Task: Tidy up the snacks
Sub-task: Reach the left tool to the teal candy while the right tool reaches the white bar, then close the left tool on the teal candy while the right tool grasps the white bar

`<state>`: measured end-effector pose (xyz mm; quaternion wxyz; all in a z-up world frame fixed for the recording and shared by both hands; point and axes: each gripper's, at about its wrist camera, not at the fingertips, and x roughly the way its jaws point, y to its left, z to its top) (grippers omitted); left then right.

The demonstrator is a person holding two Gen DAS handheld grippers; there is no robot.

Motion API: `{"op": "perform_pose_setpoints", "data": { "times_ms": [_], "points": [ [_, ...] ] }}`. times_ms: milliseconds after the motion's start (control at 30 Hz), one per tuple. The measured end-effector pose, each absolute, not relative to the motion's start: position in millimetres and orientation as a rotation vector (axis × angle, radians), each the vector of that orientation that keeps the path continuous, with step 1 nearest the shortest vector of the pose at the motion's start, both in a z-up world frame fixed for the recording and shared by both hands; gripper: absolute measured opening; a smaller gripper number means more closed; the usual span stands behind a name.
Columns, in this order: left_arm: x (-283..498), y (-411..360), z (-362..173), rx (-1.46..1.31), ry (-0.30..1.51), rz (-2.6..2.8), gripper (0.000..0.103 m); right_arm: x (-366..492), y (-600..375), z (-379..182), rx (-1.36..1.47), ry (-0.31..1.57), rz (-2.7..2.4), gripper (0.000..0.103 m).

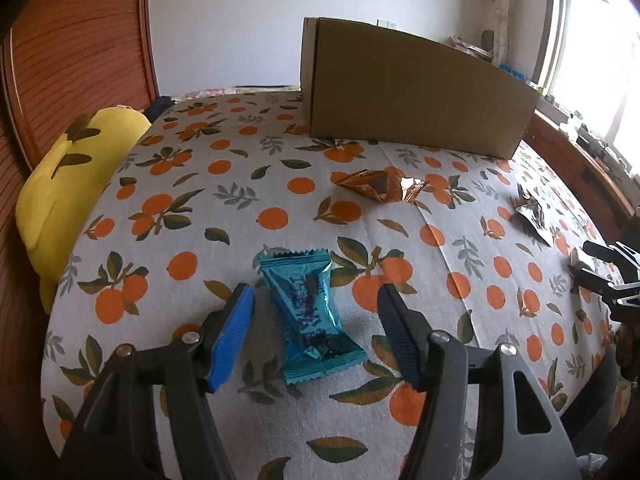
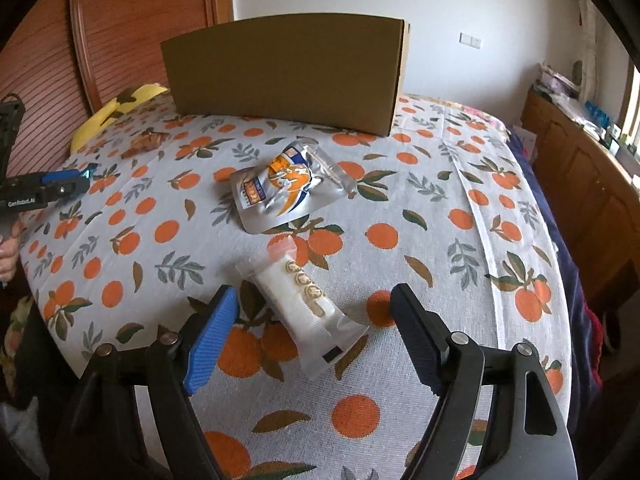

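In the left wrist view, a teal foil snack packet (image 1: 310, 314) lies flat on the orange-print cloth (image 1: 240, 184). My left gripper (image 1: 316, 294) is open, with the packet between its blue pads, not gripped. A copper-brown packet (image 1: 378, 186) lies farther ahead, near a brown cardboard box (image 1: 416, 92). In the right wrist view, a white snack bar (image 2: 308, 312) lies between the open fingers of my right gripper (image 2: 314, 294). A silver-and-orange pouch (image 2: 286, 186) lies beyond it, in front of the box (image 2: 284, 76).
A yellow plush (image 1: 76, 188) lies at the cloth's left edge by a wooden panel (image 1: 72, 64). A silver pouch (image 1: 534, 214) sits at right. A wooden cabinet (image 2: 588, 184) runs along the right. The left gripper shows at the right wrist view's left edge (image 2: 60, 186).
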<state>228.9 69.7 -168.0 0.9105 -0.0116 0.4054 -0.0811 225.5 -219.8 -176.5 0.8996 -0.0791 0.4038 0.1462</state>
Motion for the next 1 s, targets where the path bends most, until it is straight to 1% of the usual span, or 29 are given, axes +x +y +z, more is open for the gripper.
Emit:
{"op": "perform_pose_setpoints", "data": {
  "times_ms": [33, 100, 167, 200, 267, 367, 433, 500, 567, 633, 700, 733, 867, 1000],
  "points": [
    [228.7, 69.0, -168.3, -0.016, 0.833, -0.166, 0.061, 224.5, -219.9, -177.1, -0.162, 0.826, 0.302, 0.08],
    [228.1, 68.7, -168.4, -0.01, 0.827, -0.17, 0.057, 222.9, -220.4, -178.0, -0.157, 0.812, 0.298, 0.08],
    [226.9, 68.8, -168.1, -0.007, 0.825, -0.178, 0.046, 221.5, -220.2, -178.9, -0.153, 0.803, 0.29, 0.08],
    [226.5, 69.1, -167.8, -0.009, 0.825, -0.184, 0.043, 220.5, -219.3, -178.9, -0.155, 0.8, 0.283, 0.08],
    [226.3, 68.4, -167.0, 0.0, 0.828, -0.185, 0.026, 220.3, -218.1, -177.7, -0.163, 0.806, 0.276, 0.08],
    [225.2, 66.6, -166.0, -0.002, 0.839, -0.205, 0.021, 221.8, -217.2, -174.7, -0.164, 0.827, 0.28, 0.071],
    [223.0, 65.0, -165.0, -0.012, 0.841, -0.216, 0.02, 222.1, -217.1, -172.9, -0.164, 0.839, 0.282, 0.058],
    [220.0, 62.2, -164.3, -0.015, 0.839, -0.219, 0.02, 222.3, -218.3, -171.0, -0.162, 0.851, 0.282, 0.047],
    [215.8, 58.6, -163.0, -0.023, 0.833, -0.228, 0.02, 222.7, -220.7, -170.2, -0.155, 0.859, 0.282, 0.043],
    [211.7, 57.7, -161.1, -0.052, 0.829, -0.244, 0.02, 220.5, -223.6, -169.8, -0.155, 0.851, 0.275, 0.034],
    [207.7, 56.9, -158.8, -0.083, 0.825, -0.259, 0.02, 218.9, -228.6, -169.4, -0.135, 0.851, 0.272, 0.032],
    [205.4, 55.0, -157.1, -0.086, 0.819, -0.264, 0.02, 218.1, -230.5, -168.8, -0.127, 0.848, 0.269, 0.025],
    [200.7, 47.0, -153.1, -0.069, 0.812, -0.282, 0.02, 216.1, -238.6, -167.9, -0.077, 0.848, 0.268, 0.021],
    [198.5, 42.4, -147.9, -0.07, 0.804, -0.298, 0.02, 215.9, -241.1, -166.7, -0.055, 0.848, 0.272, 0.02]
  ]
}}
